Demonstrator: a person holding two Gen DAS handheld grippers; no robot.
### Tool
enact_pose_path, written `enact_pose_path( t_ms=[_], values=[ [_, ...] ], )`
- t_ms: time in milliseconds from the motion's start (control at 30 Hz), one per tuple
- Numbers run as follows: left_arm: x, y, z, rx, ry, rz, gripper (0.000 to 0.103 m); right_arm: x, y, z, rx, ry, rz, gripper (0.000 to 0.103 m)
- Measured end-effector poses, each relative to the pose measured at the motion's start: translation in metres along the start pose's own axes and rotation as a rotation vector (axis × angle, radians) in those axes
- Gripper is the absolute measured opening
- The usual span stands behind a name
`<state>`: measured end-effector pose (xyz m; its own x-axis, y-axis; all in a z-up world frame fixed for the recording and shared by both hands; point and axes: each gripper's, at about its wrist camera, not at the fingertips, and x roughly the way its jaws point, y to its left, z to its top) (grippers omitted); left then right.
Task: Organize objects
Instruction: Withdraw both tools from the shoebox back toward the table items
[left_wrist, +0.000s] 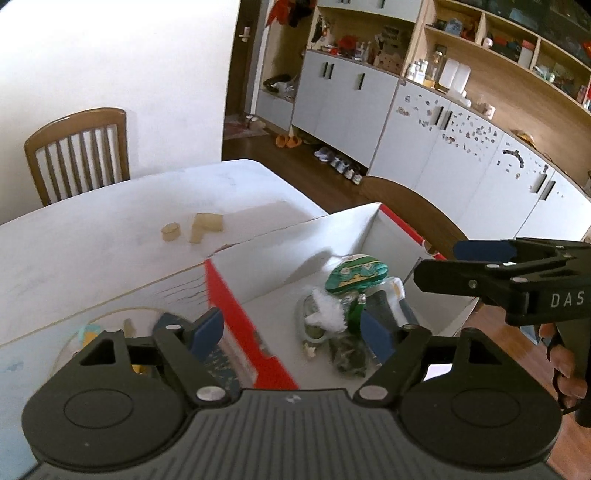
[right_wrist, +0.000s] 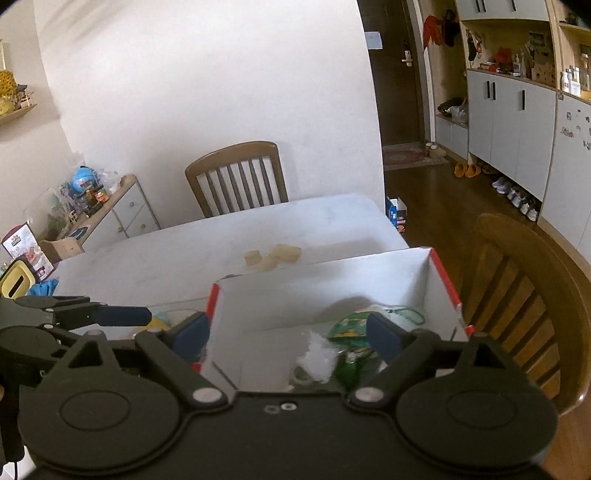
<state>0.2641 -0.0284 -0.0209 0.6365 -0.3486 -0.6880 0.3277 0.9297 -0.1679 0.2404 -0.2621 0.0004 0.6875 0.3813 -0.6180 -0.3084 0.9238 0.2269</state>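
**Hovering over the open box, both claws spread and empty**

Looking along the left gripper (left_wrist: 295, 332), its blue-padded fingers (left_wrist: 207, 328) stand wide apart with nothing between them, straddling the red near edge of the white cardboard box with red trim (left_wrist: 258, 273) that sits on the white tabletop (left_wrist: 110, 236). Inside the box lies a heap of small things: a green patterned round packet (left_wrist: 356, 275), a tuft of white fluffy material (left_wrist: 328, 310) and a dark crumpled bag (left_wrist: 349, 356). Two pale beige blocks (left_wrist: 207, 226) lie on the table beyond the box. The right gripper (left_wrist: 476, 266) reaches in from the right side, above the box's right wall, held by a hand (left_wrist: 567, 369).

From the right wrist, the right gripper's fingers (right_wrist: 384, 338) are likewise spread, holding nothing, above the same heap in the box. The left gripper shows at the left edge, beside the box. A brown wooden slatted chair (right_wrist: 236, 177) stands behind the table.
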Motion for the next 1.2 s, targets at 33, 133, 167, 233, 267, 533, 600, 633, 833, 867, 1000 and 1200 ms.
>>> enact_pose_path(
  t_ms=[33,133,167,233,267,533,600,633,833,867,1000,1200],
  values=[
    [-0.003,0.004,-0.002,-0.004,0.0,0.005,0.081,0.0,0.004,-0.001,0.002,0.001,-0.001,0.091],
    [-0.013,0.018,-0.008,-0.02,-0.012,0.015,0.081,0.001,0.019,-0.004,0.012,0.002,0.011,0.091],
    [-0.017,0.023,-0.01,-0.027,-0.017,0.015,0.081,0.002,0.025,-0.005,0.009,0.004,0.014,0.091],
    [-0.024,0.032,-0.014,-0.035,-0.025,0.021,0.084,0.004,0.035,-0.007,0.007,0.01,0.023,0.091],
    [-0.029,0.037,-0.017,-0.036,-0.031,0.025,0.086,0.004,0.04,-0.008,0.007,0.012,0.026,0.091],
    [-0.051,0.077,-0.036,-0.037,-0.028,0.083,0.087,0.014,0.084,-0.017,-0.006,0.041,0.052,0.091],
    [-0.057,0.091,-0.043,-0.052,-0.044,0.085,0.087,0.018,0.093,-0.019,-0.015,0.049,0.053,0.092],
    [-0.06,0.099,-0.046,-0.062,-0.053,0.085,0.087,0.019,0.097,-0.02,-0.018,0.052,0.053,0.092],
    [-0.076,0.136,-0.065,-0.1,-0.095,0.125,0.103,0.029,0.122,-0.027,-0.036,0.065,0.05,0.092],
    [-0.078,0.142,-0.067,-0.103,-0.091,0.128,0.103,0.031,0.126,-0.028,-0.041,0.066,0.049,0.092],
    [-0.083,0.164,-0.077,-0.125,-0.079,0.128,0.103,0.039,0.14,-0.032,-0.046,0.076,0.052,0.092],
    [-0.087,0.184,-0.095,-0.092,-0.091,0.166,0.103,0.054,0.163,-0.04,-0.076,0.103,0.067,0.092]
  ],
)
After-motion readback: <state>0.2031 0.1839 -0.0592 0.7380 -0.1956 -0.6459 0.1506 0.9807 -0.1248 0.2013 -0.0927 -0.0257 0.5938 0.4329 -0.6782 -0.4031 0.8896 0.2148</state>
